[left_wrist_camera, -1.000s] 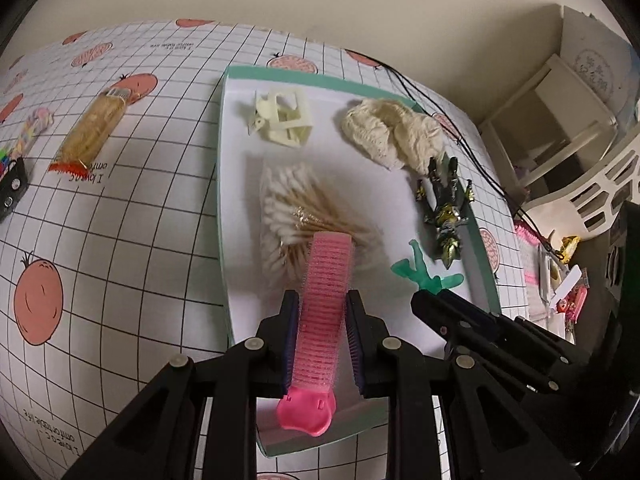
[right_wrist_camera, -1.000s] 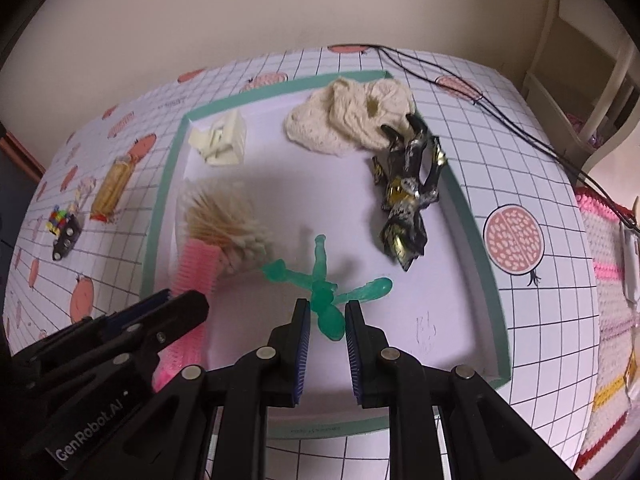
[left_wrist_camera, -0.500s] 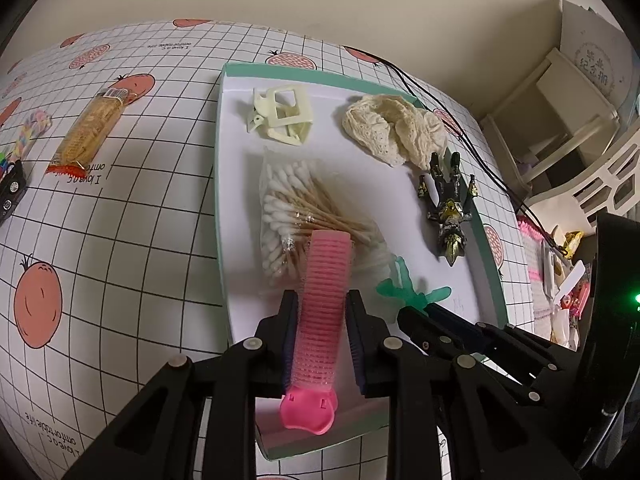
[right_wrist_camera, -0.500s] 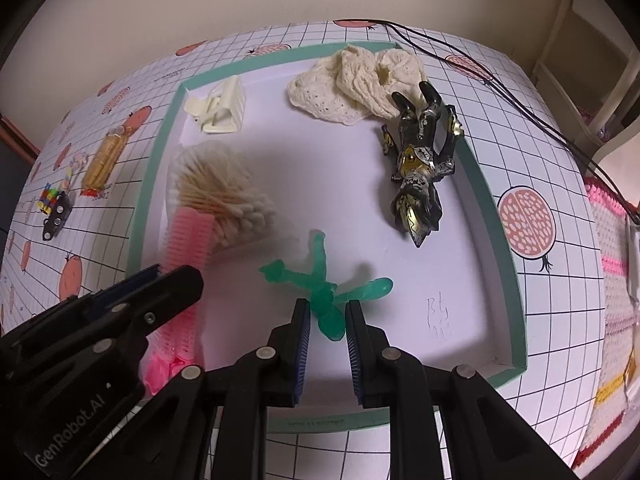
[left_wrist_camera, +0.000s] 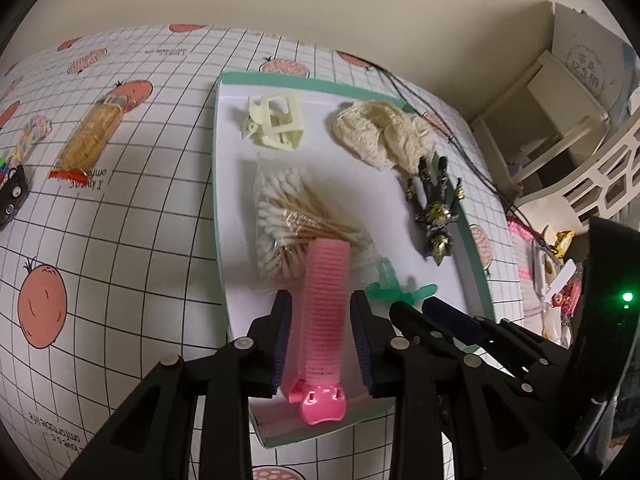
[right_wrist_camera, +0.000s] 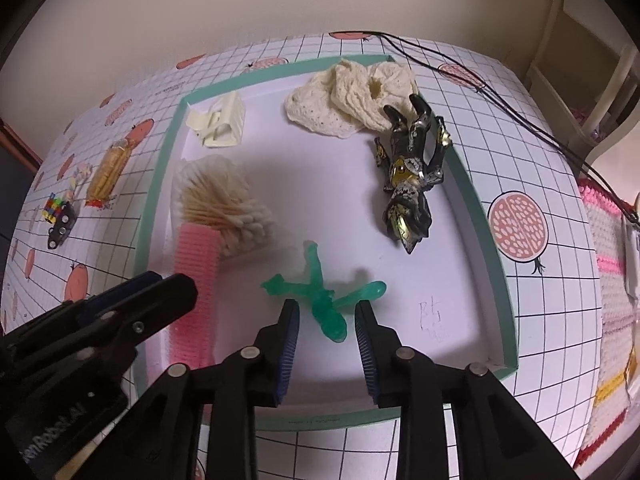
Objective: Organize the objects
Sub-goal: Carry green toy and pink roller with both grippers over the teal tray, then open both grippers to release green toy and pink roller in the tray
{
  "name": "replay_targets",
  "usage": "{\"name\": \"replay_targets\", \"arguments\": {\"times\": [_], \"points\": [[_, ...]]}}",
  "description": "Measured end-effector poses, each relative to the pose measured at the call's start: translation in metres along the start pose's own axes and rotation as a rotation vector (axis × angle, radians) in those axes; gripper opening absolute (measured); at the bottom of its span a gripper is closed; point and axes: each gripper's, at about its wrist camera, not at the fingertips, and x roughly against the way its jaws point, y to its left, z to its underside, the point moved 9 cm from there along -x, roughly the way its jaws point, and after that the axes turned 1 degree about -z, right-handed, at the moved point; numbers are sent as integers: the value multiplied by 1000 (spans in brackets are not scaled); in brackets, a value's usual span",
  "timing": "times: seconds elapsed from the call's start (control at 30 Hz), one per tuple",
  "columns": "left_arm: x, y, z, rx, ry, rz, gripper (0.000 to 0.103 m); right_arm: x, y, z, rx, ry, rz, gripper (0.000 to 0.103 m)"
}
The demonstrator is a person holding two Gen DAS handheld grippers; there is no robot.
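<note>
A green-rimmed white tray (left_wrist_camera: 320, 88) (right_wrist_camera: 160, 184) holds a bag of cotton swabs (left_wrist_camera: 288, 216), a cream hair clip (left_wrist_camera: 276, 124), a crocheted cloth (right_wrist_camera: 348, 96) and a dark toy figure (right_wrist_camera: 412, 176). A pink hair roller (left_wrist_camera: 324, 300) (right_wrist_camera: 196, 280) lies at the tray's near left. My left gripper (left_wrist_camera: 321, 300) straddles it, open, with a thin gap on each side. A green translucent figure (right_wrist_camera: 320, 296) (left_wrist_camera: 388, 286) lies on the tray floor. My right gripper (right_wrist_camera: 326, 312) is open around its near end without touching it.
Left of the tray, on the grid-patterned tablecloth, lie a snack packet (left_wrist_camera: 88, 136) (right_wrist_camera: 108, 172) and a small black item with coloured beads (right_wrist_camera: 60, 220). A black cable (right_wrist_camera: 520, 108) runs along the right. White furniture (left_wrist_camera: 560, 120) and a pink knit mat (right_wrist_camera: 608, 280) stand beyond the table's right edge.
My right gripper's fingers have spread apart and let go of the green figure, which now lies on the tray. The left fingers have widened slightly around the pink roller.
</note>
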Motion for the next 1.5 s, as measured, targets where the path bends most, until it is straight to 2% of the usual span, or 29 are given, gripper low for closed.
{"name": "replay_targets", "arguments": {"times": [0.3,0.57,0.63,0.7,0.73,0.8,0.83,0.9,1.07,1.23,1.27,1.3,1.33,1.5], "points": [[20,8,-15,5,-75,-18,31,17,8,-11,-2,-81,-13,32],[21,38,-19,48,-90,-100,31,19,13,-14,1,-103,-17,32],[22,47,-20,61,-99,-121,37,20,15,-16,3,-114,-16,39],[23,57,-20,78,-107,-145,50,21,15,-17,2,-122,-10,47],[24,61,-21,87,-111,-150,51,21,15,-17,-1,-123,-11,48],[26,70,-22,105,-121,-169,53,21,16,-17,-4,-128,-14,58],[27,74,-23,109,-127,-182,55,21,16,-17,-1,-128,-14,60],[29,83,-24,123,-142,-215,73,22,18,-18,6,-133,-13,63],[33,98,-26,158,-163,-241,78,21,21,-19,11,-139,-19,74],[37,108,-26,179,-179,-259,79,20,24,-18,16,-142,-23,86],[37,110,-27,182,-180,-262,82,20,24,-19,15,-144,-23,89],[37,111,-27,186,-182,-265,92,20,25,-19,14,-145,-23,93],[38,112,-27,188,-186,-264,96,20,25,-19,14,-147,-23,94],[42,115,-30,180,-214,-295,103,21,26,-20,18,-157,-24,103]]}}
